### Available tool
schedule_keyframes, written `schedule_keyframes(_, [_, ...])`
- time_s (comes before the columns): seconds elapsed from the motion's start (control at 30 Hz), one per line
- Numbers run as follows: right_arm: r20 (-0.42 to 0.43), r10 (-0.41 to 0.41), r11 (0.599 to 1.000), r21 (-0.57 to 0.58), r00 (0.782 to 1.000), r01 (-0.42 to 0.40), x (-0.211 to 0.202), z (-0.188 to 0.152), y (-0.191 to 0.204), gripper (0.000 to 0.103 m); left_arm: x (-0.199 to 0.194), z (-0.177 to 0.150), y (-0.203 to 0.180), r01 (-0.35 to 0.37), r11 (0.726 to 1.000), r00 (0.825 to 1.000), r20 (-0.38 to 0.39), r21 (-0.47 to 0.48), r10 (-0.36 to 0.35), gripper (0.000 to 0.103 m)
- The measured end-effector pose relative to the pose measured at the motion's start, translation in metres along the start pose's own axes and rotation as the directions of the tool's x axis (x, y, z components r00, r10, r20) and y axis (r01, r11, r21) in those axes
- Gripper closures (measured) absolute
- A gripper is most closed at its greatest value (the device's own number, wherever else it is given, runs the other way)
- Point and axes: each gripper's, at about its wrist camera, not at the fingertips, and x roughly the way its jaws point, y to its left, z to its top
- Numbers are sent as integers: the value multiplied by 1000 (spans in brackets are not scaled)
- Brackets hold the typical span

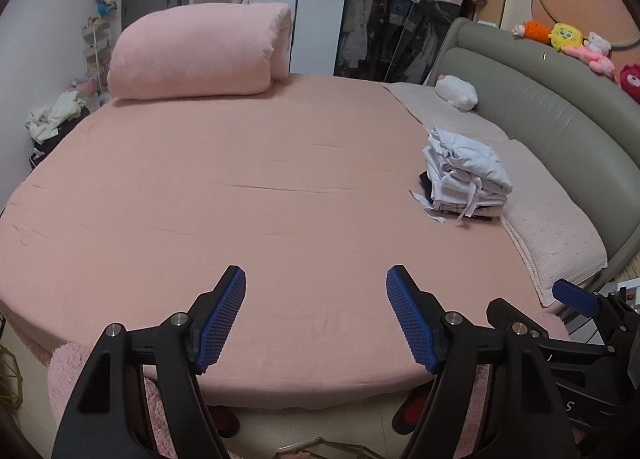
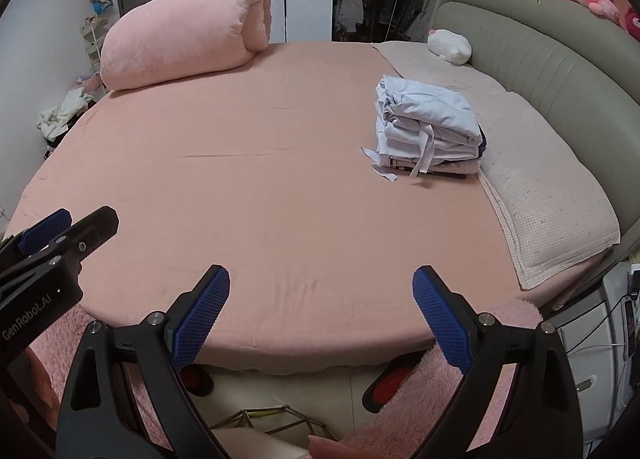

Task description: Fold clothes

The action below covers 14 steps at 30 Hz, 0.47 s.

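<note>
The left tool [image 1: 316, 315] and the right tool [image 2: 321, 315] hang side by side over the near edge of the round bed [image 1: 240, 195], each with its blue pads spread wide apart and nothing between them. The stack of folded clothes [image 2: 430, 135], pale blue and white with what may be a dark piece low in it, sits on the right of the pink sheet, touching the quilted pad [image 2: 548, 199] by the grey headboard [image 2: 560, 71]. A rolled pink duvet [image 1: 200, 53] lies at the far edge.
</note>
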Motion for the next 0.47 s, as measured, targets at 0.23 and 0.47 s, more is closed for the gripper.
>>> schedule_keyframes(0.23, [-32,0,1000,-2,999,0,12,-7,0,9,4,-2,0,29,1000,1000,2,3,-29,28])
schedule_keyframes(0.47, [-14,-9,1000,-4,1000,9,9,-3,2,9,8,-4,-1,39,999,999,22,-7,-39,24])
